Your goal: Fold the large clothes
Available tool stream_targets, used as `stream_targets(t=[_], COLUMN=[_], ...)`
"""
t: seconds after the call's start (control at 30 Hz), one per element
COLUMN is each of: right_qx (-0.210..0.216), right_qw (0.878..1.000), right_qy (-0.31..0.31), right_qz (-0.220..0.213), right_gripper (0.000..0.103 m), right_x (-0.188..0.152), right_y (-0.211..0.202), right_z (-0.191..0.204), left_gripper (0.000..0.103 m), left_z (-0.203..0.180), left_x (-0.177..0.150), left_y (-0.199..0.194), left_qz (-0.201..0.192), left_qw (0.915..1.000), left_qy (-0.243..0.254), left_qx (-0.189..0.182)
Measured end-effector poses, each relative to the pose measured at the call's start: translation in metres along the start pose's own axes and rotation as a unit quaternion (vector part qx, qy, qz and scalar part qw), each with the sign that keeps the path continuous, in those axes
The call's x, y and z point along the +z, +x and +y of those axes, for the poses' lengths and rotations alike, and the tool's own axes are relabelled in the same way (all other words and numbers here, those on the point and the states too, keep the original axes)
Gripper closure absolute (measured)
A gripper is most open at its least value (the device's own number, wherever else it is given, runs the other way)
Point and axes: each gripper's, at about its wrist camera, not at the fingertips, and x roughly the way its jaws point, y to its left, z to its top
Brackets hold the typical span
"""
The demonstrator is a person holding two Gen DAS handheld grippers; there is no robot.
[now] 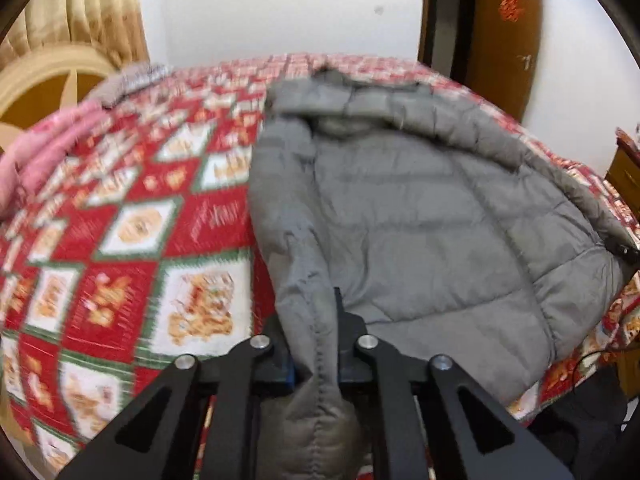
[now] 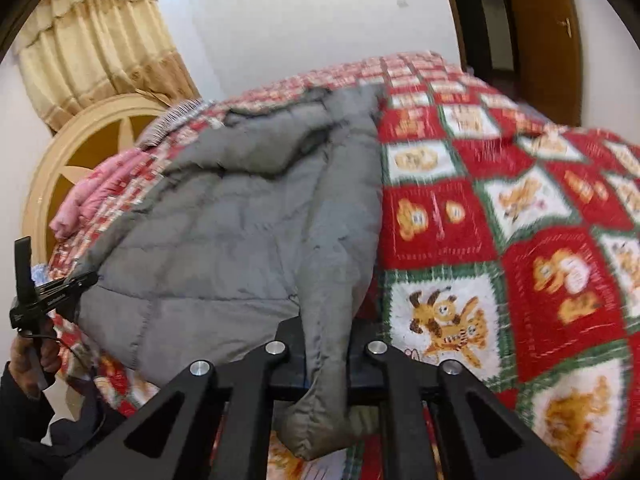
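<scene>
A grey quilted hooded jacket (image 1: 400, 208) lies spread on the bed, hood towards the far end. In the left wrist view my left gripper (image 1: 312, 332) is shut on the jacket's left sleeve, whose cuff end hangs below the fingers. The right wrist view shows the same jacket (image 2: 240, 232), and my right gripper (image 2: 326, 344) is shut on its right sleeve near the cuff. The left gripper (image 2: 60, 288) shows there at the jacket's left edge, with a hand (image 2: 28, 360) on its handle. The right gripper (image 1: 624, 248) shows small at the jacket's right edge.
The bed carries a red, white and green quilt (image 1: 140, 220) with cartoon animals. Pink folded cloth (image 1: 48, 148) and a round cream headboard (image 1: 48, 80) are at the far left. A brown door (image 1: 504, 28) stands behind the bed, and a wooden cabinet (image 1: 628, 168) at the right.
</scene>
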Motion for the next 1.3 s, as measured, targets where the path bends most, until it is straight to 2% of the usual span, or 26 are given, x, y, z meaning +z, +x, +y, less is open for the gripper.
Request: stream_targets(t=[0.2, 0.27, 0.33, 0.43, 0.53, 0.67, 0.8, 0.93, 0.97, 1.0, 1.03, 1.1, 1.13, 1.17, 1.2, 1.23, 1.27, 1.3], right_qx=[0.015, 0.019, 0.022, 0.030, 0.043, 0.004, -0.021, -0.044, -0.048, -0.048, -0.047, -0.052, -0.056, -0.056, -0.057, -0.061, -0.067, -0.078], right_qw=[0.998, 0.996, 0.991, 0.986, 0.985, 0.990, 0.993, 0.994, 0.994, 0.995, 0.995, 0.994, 0.994, 0.993, 0.992, 0.991, 0.989, 0.987], right_qy=[-0.004, -0.012, -0.027, -0.026, -0.002, 0.008, 0.030, 0.041, 0.043, 0.048, 0.052, 0.065, 0.073, 0.085, 0.091, 0.100, 0.104, 0.110], right_qz=[-0.063, -0.092, -0.129, -0.165, -0.167, -0.141, -0.109, -0.091, -0.086, -0.075, -0.068, -0.065, -0.062, -0.059, -0.060, -0.066, -0.074, -0.089], right_gripper=[0.096, 0.096, 0.096, 0.096, 0.096, 0.096, 0.096, 0.096, 0.096, 0.096, 0.096, 0.092, 0.088, 0.078, 0.062, 0.052, 0.034, 0.029], right_x=[0.012, 0.017, 0.026, 0.046, 0.079, 0.122, 0.150, 0.174, 0.178, 0.184, 0.187, 0.193, 0.195, 0.198, 0.201, 0.205, 0.208, 0.212], right_y=[-0.085, -0.115, -0.146, -0.163, -0.139, -0.068, 0.004, 0.057, 0.068, 0.083, 0.093, 0.110, 0.116, 0.123, 0.126, 0.129, 0.131, 0.132], right_z=[0.010, 0.018, 0.029, 0.031, 0.022, 0.014, 0.002, -0.009, -0.012, -0.017, -0.020, -0.028, -0.032, -0.037, -0.040, -0.045, -0.047, -0.051], left_gripper=[0.093, 0.093, 0.093, 0.093, 0.091, 0.091, 0.090, 0.083, 0.079, 0.063, 0.031, 0.000, 0.000, 0.000, 0.000, 0.000, 0.000, 0.000], left_z=[0.012, 0.016, 0.017, 0.020, 0.026, 0.033, 0.033, 0.030, 0.028, 0.027, 0.027, 0.030, 0.034, 0.039, 0.042, 0.044, 0.047, 0.047], left_x=[0.013, 0.023, 0.033, 0.058, 0.089, 0.137, 0.157, 0.172, 0.175, 0.179, 0.182, 0.186, 0.187, 0.190, 0.193, 0.195, 0.198, 0.202], left_y=[-0.085, -0.120, -0.146, -0.162, -0.140, -0.055, 0.014, 0.065, 0.075, 0.082, 0.088, 0.088, 0.084, 0.082, 0.083, 0.083, 0.082, 0.085], left_qz=[-0.078, -0.109, -0.141, -0.174, -0.184, -0.138, -0.110, -0.079, -0.071, -0.068, -0.070, -0.088, -0.105, -0.112, -0.114, -0.117, -0.123, -0.124], left_qw=[0.9964, 0.9923, 0.9876, 0.9827, 0.9818, 0.9903, 0.9933, 0.9948, 0.9949, 0.9942, 0.9924, 0.9873, 0.9856, 0.9851, 0.9844, 0.9826, 0.9792, 0.9770], left_qy=[0.000, -0.006, -0.009, -0.004, 0.005, 0.004, 0.007, 0.005, 0.006, 0.007, 0.006, -0.010, -0.024, -0.036, -0.046, -0.054, -0.063, -0.065], left_qx=[-0.034, -0.059, -0.068, -0.064, -0.048, -0.013, 0.032, 0.064, 0.072, 0.083, 0.101, 0.132, 0.131, 0.125, 0.126, 0.134, 0.149, 0.161])
